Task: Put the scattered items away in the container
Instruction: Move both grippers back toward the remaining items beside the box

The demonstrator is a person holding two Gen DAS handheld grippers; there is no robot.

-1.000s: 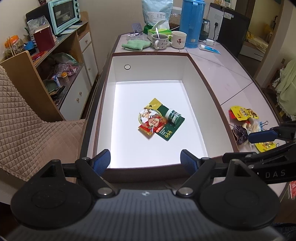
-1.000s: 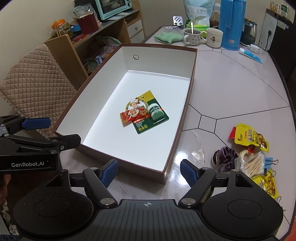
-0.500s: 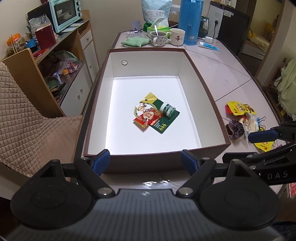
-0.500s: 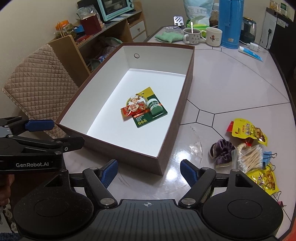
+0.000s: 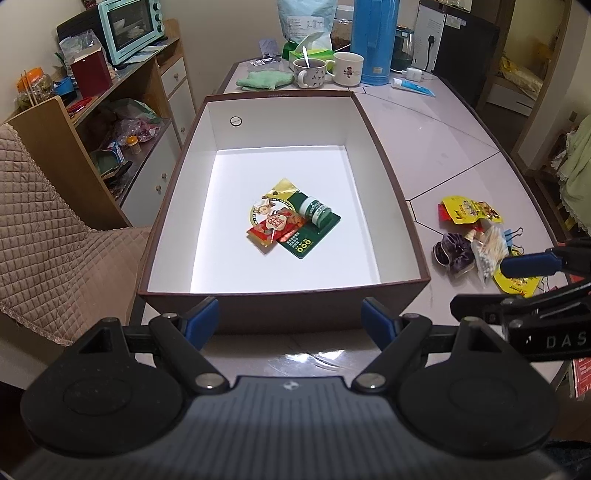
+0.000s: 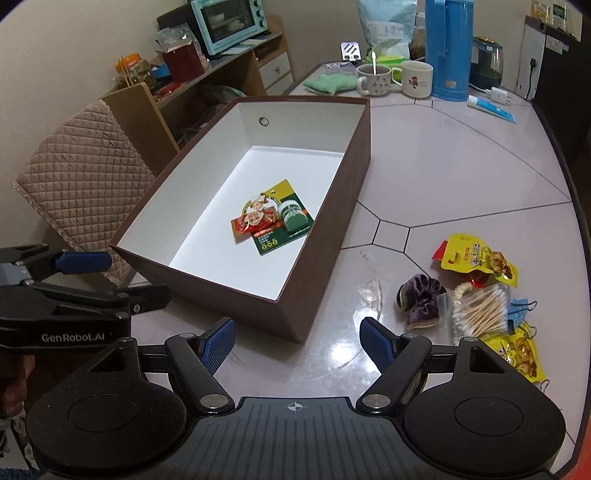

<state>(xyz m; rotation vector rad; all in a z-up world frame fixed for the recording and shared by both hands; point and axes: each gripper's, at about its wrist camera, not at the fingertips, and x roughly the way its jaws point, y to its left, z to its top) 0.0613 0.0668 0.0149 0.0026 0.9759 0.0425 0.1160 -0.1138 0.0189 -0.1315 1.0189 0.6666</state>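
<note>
A brown box with a white inside [image 5: 388, 155] [image 6: 325, 236] stands on the table. On its floor lie a green card with a small jar [image 5: 316, 218] [image 6: 291, 218] and a red snack packet [image 5: 275, 229] [image 6: 253, 221]. To the box's right lie yellow snack bags [image 5: 469, 212] [image 6: 476, 260], a purple scrunchie [image 5: 452, 253] [image 6: 421, 295], a bag of cotton swabs [image 5: 489, 249] [image 6: 480, 310] and blue binder clips [image 6: 521, 308]. My left gripper [image 5: 290, 319] is open and empty in front of the box's near wall. My right gripper [image 6: 297, 338] is open and empty near the box's front right corner.
At the table's far end stand two mugs [image 5: 327, 72], a blue thermos [image 5: 375, 37], a green cloth [image 5: 264, 79] and a tube [image 5: 413, 86]. A quilted chair [image 5: 48, 221] and a shelf with a toaster oven [image 5: 127, 27] are on the left.
Both grippers have pulled back toward the near table edge and risen; the box now shows whole in both views. Both stay open and empty. No item has moved.
</note>
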